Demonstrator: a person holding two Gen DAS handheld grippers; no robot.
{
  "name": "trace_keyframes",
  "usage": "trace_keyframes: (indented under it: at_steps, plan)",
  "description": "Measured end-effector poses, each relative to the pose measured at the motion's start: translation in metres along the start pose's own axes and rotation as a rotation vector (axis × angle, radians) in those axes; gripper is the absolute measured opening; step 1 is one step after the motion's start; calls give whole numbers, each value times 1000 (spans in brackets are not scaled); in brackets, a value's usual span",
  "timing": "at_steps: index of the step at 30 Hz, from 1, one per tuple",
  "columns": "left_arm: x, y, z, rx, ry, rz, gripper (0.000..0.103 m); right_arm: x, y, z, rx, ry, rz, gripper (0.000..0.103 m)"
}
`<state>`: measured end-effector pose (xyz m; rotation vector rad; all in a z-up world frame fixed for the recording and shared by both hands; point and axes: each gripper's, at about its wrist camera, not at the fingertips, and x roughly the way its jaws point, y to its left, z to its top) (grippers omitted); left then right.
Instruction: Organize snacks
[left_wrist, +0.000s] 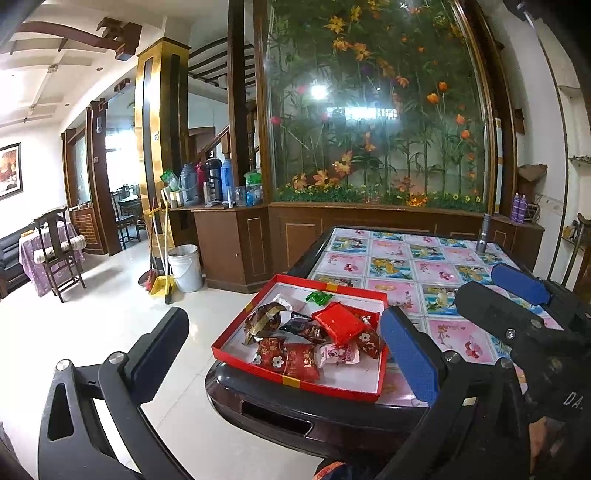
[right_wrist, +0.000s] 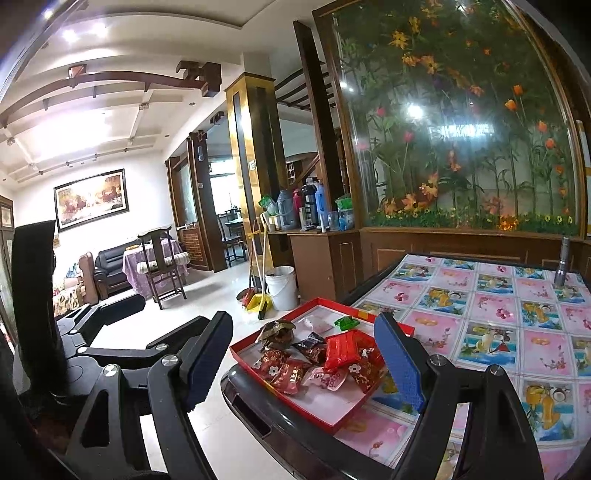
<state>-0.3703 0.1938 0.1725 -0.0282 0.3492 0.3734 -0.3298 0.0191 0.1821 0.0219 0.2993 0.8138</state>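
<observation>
Snacks (left_wrist: 314, 336) piled in shallow red tray (left_wrist: 295, 382) at near corner of worktop (left_wrist: 436, 273), which has a floral patterned cover. Left gripper (left_wrist: 284, 354) wide open, holding nothing, fingers straddling tray in view, hovering short of it, no contact. Right gripper (right_wrist: 306, 365) also spread wide, empty, raised near the same tray (right_wrist: 314, 411) and snacks (right_wrist: 321, 358). Red flat packet (left_wrist: 338, 323) on top of pile; green wrapped candy (left_wrist: 318, 296) apart toward tray's far side. Metal flashlight (left_wrist: 484, 234) upright at far worktop edge.
</observation>
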Motion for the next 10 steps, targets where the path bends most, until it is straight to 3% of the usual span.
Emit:
trace_keyframes:
  at_steps: [6, 10]
  plan:
    - [-7, 3, 1, -23, -60, -19, 103, 0, -6, 3, 36, -7, 19, 81]
    - [-3, 2, 0, -21, -56, -22, 103, 2, -13, 3, 56, -10, -2, 81]
